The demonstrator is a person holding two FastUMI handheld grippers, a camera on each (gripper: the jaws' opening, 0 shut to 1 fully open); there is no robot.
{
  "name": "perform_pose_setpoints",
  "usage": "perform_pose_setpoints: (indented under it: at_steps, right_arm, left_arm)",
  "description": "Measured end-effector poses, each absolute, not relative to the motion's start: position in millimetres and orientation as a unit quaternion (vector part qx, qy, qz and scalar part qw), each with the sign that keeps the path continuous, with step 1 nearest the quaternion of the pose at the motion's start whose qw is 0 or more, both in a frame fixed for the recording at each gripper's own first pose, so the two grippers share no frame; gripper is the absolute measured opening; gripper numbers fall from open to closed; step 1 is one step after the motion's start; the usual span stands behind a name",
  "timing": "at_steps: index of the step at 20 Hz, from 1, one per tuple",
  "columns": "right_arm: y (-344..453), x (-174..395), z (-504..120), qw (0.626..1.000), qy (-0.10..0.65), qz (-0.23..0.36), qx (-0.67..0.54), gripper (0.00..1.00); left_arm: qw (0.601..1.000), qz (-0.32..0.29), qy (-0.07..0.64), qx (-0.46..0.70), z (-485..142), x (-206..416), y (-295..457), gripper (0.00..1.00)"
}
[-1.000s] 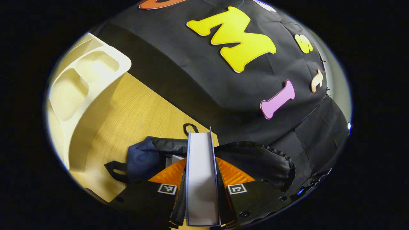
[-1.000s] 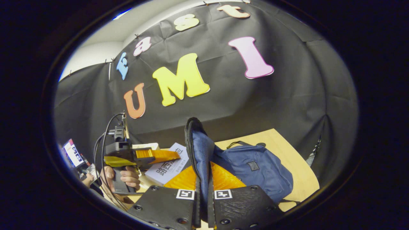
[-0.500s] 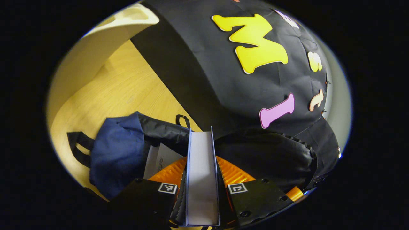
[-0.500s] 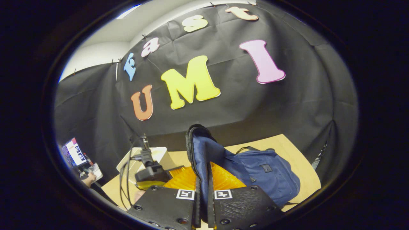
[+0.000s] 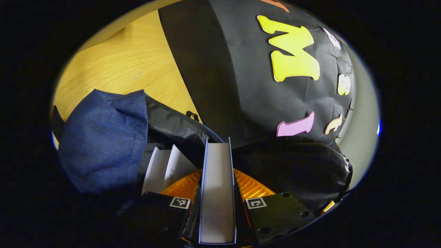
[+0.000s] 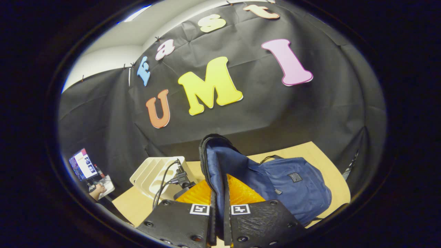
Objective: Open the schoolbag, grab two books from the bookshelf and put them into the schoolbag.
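The left gripper (image 5: 217, 193) is clamping a white-paged book (image 5: 217, 186) edge-on between both fingers, above the open mouth of the navy fabric schoolbag (image 5: 103, 141), where another pale book (image 5: 167, 168) is already sitting. The right gripper (image 6: 219, 206) is pinching the bag's raised zipped flap (image 6: 215, 162). The schoolbag is lying on a light wooden table (image 6: 310, 155), near a cream plastic bookshelf rack (image 6: 155, 174), before black cloth walls.

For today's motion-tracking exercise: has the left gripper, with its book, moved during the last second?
Yes. The left gripper, shut on the book, has gone forward and down toward the open schoolbag; the wooden table has slid upward.
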State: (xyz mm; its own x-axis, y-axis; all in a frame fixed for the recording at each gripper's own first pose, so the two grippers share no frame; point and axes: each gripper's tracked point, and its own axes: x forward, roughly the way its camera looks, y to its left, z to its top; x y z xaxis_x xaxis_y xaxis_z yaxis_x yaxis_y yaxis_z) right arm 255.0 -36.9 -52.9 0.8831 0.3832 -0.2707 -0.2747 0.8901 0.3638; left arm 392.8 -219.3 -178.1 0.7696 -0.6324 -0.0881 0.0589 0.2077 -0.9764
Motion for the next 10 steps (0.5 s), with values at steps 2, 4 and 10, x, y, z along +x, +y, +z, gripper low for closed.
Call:
perform_pose_setpoints:
  at_steps: [2,4,10]
  right_arm:
    - [-39,257,-60,0.955,0.173,0.176,0.162,0.08]
    - [-41,256,-67,0.953,0.180,0.178,0.167,0.08]
    - [-51,255,-75,0.953,0.181,0.170,0.173,0.08]
  left_arm:
    - [0.744,-0.226,0.260,-0.573,-185,392,-220,0.63]
    - [0.752,-0.226,0.274,-0.555,-186,391,-222,0.58]
    - [0.819,-0.212,0.292,-0.447,-189,377,-205,0.76]
